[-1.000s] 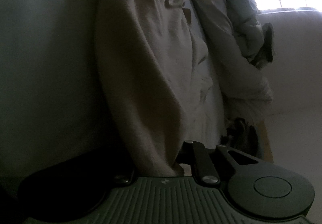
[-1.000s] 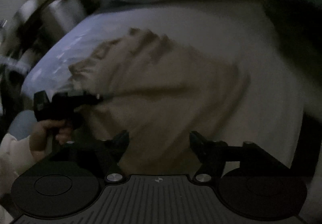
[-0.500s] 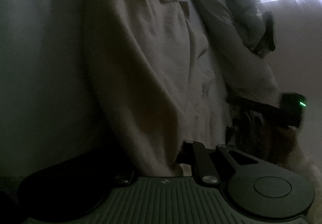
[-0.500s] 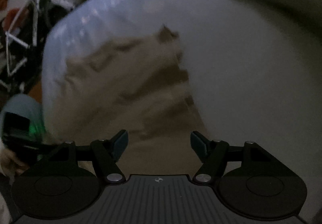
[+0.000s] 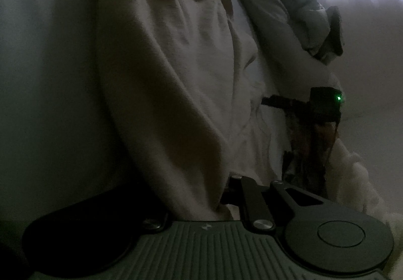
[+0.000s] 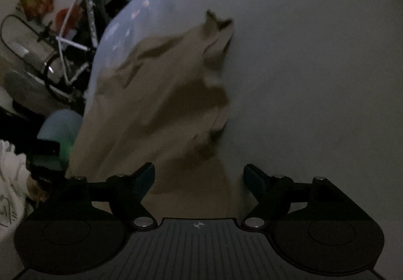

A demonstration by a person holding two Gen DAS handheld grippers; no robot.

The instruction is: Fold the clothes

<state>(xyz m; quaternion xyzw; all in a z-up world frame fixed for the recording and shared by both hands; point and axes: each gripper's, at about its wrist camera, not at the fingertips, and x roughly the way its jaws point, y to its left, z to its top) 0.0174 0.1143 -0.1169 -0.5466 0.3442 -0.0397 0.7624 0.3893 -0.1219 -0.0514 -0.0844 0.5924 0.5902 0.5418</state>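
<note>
Beige garment (image 6: 171, 93), seemingly rumpled, on bed.

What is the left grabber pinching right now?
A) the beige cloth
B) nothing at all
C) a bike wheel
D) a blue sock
A: in the left wrist view the left grabber is shut on a fold of the beige cloth, which runs right down between its fingers.
</note>
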